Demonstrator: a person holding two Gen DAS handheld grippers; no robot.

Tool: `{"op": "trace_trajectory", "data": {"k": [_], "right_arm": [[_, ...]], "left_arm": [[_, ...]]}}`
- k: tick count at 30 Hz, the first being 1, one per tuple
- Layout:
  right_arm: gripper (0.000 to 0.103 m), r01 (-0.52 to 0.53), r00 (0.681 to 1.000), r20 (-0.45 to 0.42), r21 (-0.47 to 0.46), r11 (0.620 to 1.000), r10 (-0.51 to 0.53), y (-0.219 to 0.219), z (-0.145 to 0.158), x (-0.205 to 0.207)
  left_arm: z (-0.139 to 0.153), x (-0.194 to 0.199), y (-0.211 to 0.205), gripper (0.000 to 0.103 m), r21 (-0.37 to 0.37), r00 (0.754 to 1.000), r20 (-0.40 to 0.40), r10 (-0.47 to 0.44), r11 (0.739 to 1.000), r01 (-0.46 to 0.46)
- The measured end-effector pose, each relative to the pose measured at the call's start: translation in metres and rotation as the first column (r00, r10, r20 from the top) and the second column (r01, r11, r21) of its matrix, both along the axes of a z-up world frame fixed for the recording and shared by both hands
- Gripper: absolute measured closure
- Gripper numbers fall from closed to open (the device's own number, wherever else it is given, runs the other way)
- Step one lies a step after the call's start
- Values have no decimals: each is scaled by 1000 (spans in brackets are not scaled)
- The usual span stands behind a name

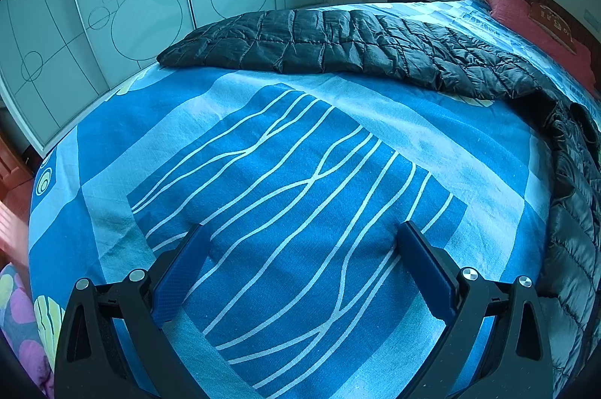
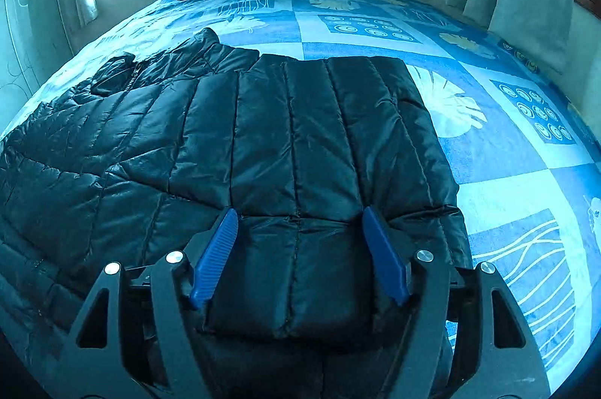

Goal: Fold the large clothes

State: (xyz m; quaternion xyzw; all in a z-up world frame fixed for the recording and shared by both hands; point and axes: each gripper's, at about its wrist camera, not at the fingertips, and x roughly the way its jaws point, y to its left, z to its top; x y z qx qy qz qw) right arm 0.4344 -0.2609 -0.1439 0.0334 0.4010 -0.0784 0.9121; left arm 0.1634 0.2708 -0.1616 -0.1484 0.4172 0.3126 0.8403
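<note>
Right wrist view: right gripper (image 2: 300, 256) spread wide over jacket (image 2: 263, 136) hem, apparently not pinching | left gripper (image 1: 300, 271) open over bedsheet (image 1: 263, 155), jacket far, upper right.

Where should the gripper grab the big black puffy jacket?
Probably the black quilted puffer jacket's near edge, coming in low from the front: it lies flat, and that edge sits between the right gripper's open blue fingers.

Glossy quilted jacket (image 2: 300, 143) lies on matt woven cotton bedsheet (image 1: 300, 181).
</note>
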Motion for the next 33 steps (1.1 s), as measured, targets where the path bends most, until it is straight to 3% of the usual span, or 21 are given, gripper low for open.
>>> {"op": "trace_trajectory", "data": {"k": [8,12,15,20,23,31,32,33], "right_arm": [[31,-7,1000,19,22,1000,7,-2,-2,-4],[29,-13,1000,22,23,1000,13,-1,-2,-4],[28,-13,1000,24,12,1000,12,0,-2,-5],[28,-12,1000,24,4,1000,12,1,-2,-5],[28,-11,1000,25,-4,1000,11,2,-2,-6],[28,-9,1000,26,-22,1000,9,4,-2,-7],[28,-10,1000,26,-20,1000,10,3,-2,-7],[28,-10,1000,26,-22,1000,10,3,-2,-7]], "left_arm": [[6,4,17,4,-88,1000,0,-19,996,19],[17,3,55,4,-205,988,151,23,979,9],[16,14,92,4,-235,979,198,48,972,0],[13,24,153,5,-285,929,327,171,956,-76],[9,35,178,5,-322,909,360,210,942,-90],[12,36,198,5,-367,813,455,362,909,-199],[13,36,197,7,-367,808,457,371,907,-209],[14,34,195,18,-359,808,449,383,905,-229]]}}
